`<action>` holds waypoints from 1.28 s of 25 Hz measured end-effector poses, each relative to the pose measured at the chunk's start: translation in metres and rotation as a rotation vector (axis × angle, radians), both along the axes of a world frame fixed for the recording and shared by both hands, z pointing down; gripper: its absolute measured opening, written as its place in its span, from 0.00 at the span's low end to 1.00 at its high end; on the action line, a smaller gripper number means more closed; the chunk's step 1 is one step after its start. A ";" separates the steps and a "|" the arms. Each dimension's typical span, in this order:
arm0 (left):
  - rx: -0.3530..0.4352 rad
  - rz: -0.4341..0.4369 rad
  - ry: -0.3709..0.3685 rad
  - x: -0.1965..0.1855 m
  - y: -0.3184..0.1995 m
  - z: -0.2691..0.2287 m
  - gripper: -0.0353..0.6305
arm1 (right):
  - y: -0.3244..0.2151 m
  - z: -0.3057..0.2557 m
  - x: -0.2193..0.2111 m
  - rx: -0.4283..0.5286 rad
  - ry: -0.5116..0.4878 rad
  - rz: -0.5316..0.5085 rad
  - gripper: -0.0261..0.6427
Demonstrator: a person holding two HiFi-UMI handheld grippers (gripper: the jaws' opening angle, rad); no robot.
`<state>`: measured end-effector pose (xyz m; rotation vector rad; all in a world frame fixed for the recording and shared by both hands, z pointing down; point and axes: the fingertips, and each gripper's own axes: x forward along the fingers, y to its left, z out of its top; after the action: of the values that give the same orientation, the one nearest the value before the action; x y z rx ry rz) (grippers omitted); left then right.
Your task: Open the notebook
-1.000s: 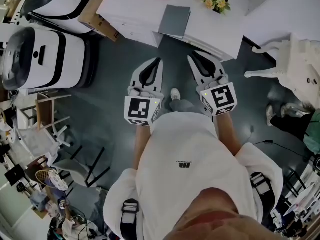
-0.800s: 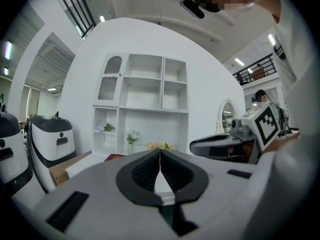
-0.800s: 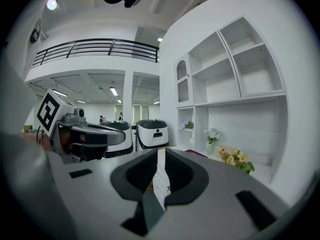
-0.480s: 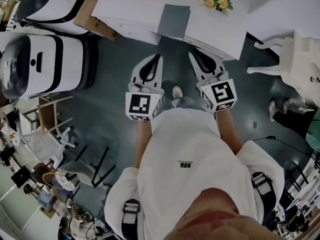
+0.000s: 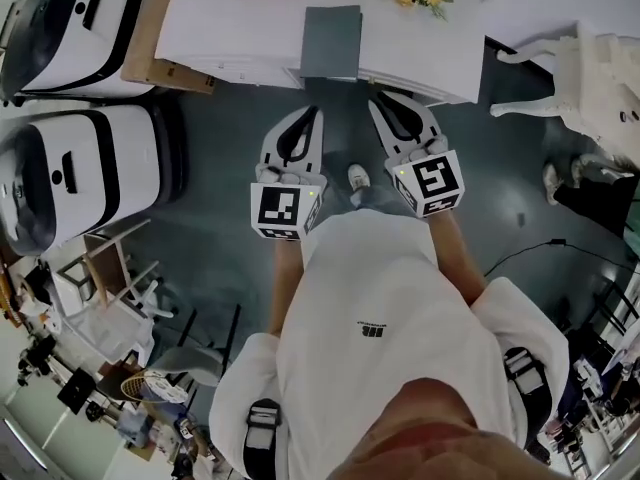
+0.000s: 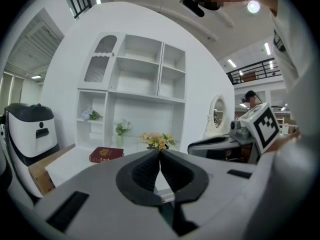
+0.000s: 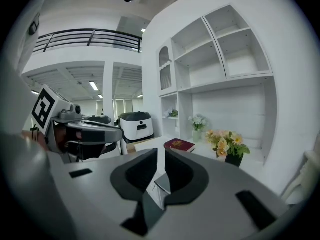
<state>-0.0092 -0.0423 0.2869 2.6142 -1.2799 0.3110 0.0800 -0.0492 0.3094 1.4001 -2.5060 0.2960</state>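
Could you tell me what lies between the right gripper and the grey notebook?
Nothing stands there: the head view shows only bare table edge and dark floor between right gripper and notebook.

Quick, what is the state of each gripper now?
Left gripper: closed, holding nothing.
Right gripper: slightly open, holding nothing.

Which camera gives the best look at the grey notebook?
Head view: the whole closed notebook lies flat on the white table. The right gripper view shows only a grey sliver of it between its fingers; the left gripper view hides it.
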 end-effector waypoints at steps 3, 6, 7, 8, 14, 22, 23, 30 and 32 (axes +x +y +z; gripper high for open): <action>-0.023 0.042 -0.002 0.001 -0.011 0.012 0.05 | -0.007 0.012 0.000 -0.023 0.005 0.040 0.08; -0.039 0.083 -0.004 0.002 -0.023 0.022 0.05 | -0.014 0.024 0.000 -0.048 0.010 0.078 0.08; -0.044 0.095 -0.006 0.002 -0.026 0.026 0.05 | -0.016 0.028 0.000 -0.056 0.012 0.091 0.08; -0.049 0.107 -0.008 0.002 -0.030 0.030 0.05 | -0.018 0.032 0.000 -0.063 0.014 0.103 0.08; -0.068 0.160 -0.018 0.005 -0.051 0.052 0.05 | -0.034 0.056 0.001 -0.095 0.018 0.155 0.08; -0.112 0.243 -0.034 0.015 -0.072 0.081 0.05 | -0.056 0.087 0.007 -0.134 0.014 0.234 0.08; -0.118 0.253 -0.036 0.016 -0.075 0.086 0.05 | -0.059 0.091 0.008 -0.140 0.014 0.241 0.08; -0.169 0.308 -0.054 0.018 -0.090 0.118 0.05 | -0.072 0.124 0.009 -0.201 0.011 0.285 0.08; -0.182 0.316 -0.057 0.017 -0.095 0.128 0.05 | -0.075 0.135 0.007 -0.216 0.008 0.293 0.08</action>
<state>0.0079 -0.1373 0.4151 2.6578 -0.8055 0.5302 0.0871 -0.1244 0.4441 1.6669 -2.1804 0.5963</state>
